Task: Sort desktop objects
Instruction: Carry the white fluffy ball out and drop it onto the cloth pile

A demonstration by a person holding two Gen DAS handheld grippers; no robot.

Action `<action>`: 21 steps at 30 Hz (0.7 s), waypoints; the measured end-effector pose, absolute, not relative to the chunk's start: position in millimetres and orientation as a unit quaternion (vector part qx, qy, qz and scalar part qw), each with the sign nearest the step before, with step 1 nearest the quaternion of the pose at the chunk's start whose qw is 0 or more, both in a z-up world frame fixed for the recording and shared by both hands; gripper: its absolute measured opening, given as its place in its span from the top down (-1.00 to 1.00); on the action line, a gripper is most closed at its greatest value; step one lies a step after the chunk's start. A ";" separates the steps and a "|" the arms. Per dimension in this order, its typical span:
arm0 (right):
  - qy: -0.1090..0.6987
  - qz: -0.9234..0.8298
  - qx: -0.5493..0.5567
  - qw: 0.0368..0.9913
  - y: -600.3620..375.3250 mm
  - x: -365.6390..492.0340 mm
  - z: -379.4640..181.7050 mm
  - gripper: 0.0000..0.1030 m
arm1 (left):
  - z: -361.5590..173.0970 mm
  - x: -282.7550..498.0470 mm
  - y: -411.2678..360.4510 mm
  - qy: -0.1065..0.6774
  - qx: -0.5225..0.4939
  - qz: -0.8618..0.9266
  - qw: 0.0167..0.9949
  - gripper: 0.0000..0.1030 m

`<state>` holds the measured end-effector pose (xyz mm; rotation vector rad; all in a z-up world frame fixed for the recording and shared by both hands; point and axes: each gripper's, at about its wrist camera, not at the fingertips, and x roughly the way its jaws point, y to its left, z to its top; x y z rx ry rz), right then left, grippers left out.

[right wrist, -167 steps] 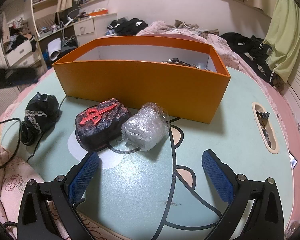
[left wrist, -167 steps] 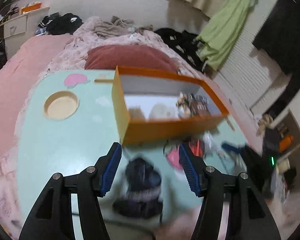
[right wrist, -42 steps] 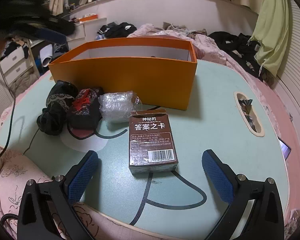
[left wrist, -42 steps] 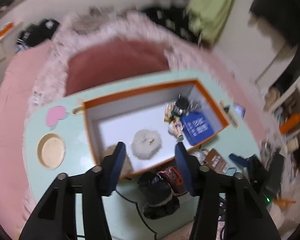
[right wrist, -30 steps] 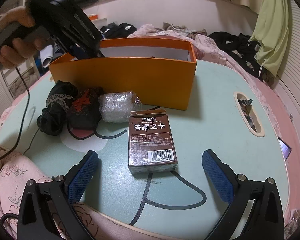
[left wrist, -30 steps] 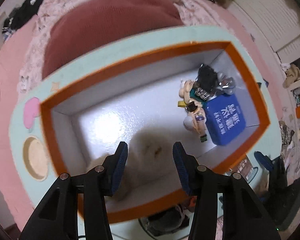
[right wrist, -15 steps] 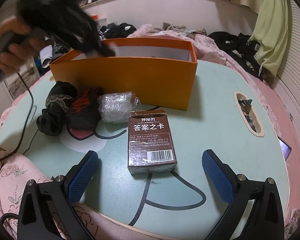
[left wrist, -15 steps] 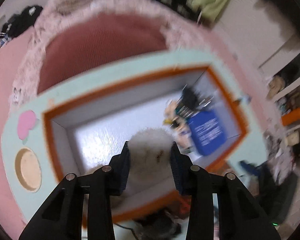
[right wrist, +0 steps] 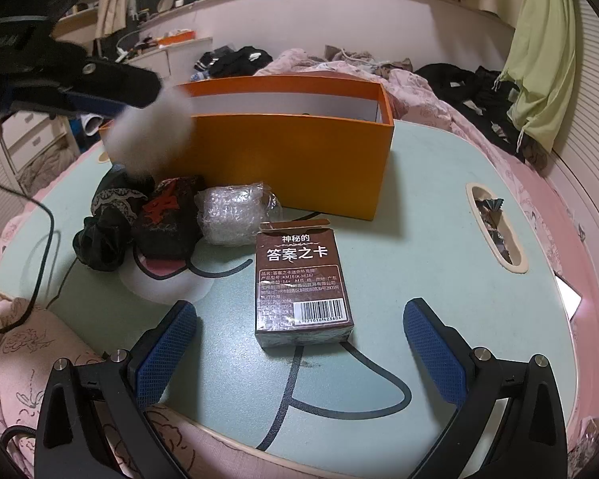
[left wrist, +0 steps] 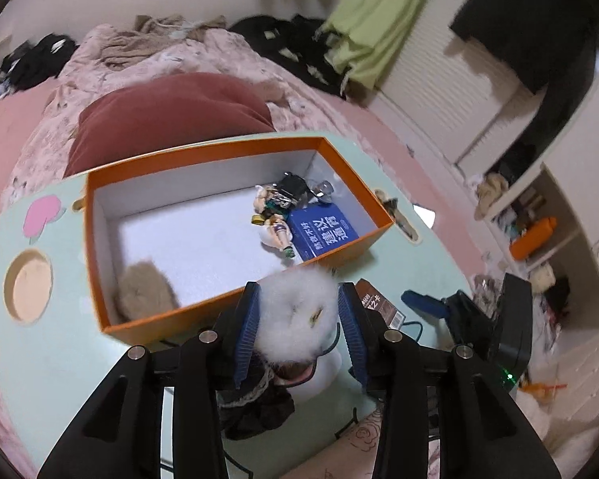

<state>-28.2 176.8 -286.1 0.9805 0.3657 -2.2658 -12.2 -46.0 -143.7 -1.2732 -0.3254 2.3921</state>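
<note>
A white fluffy pom-pom (left wrist: 299, 313) sits between blue ribbed pads (left wrist: 246, 329) on the black left gripper (left wrist: 299, 333). The orange cardboard box (left wrist: 235, 311) is white inside and holds a blue book with white lettering (left wrist: 324, 234) and a tan fluffy ball (left wrist: 145, 289). On the mint-green surface (right wrist: 419, 207) with black line drawings lies a brown card box with white characters (right wrist: 301, 279).

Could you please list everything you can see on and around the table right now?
Box: 1, orange, open, on the table.
Card pack: 1, blue, inside the box.
Figurine: 1, inside the box, beside the pack.
Tan pompom: 1, box corner.
Brown card box: 1, on the table before the right tool.
Bubble-wrap bundle: 1, clear, beside the box.
Dark pouches: 2, black, left of the bundle.
Table: 1, mint green.
White pompom: 1, in the left tool.
Left tool: shut on it.
Right tool: open.
</note>
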 end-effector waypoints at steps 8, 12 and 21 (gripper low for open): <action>0.139 -0.861 0.373 0.317 176.9 -27.4 -284.4 -1.00 | -171.9 14.0 -63.6 -0.150 -0.410 0.889 0.137 -0.29; 0.139 -0.861 0.373 0.317 178.0 -27.5 -285.8 -1.00 | -195.2 36.6 -59.2 -0.110 -0.427 0.893 0.090 -0.39; 0.140 -0.861 0.372 0.317 175.3 -30.6 -283.0 -1.00 | -248.9 36.3 -25.2 -0.004 -0.443 0.896 0.020 -0.99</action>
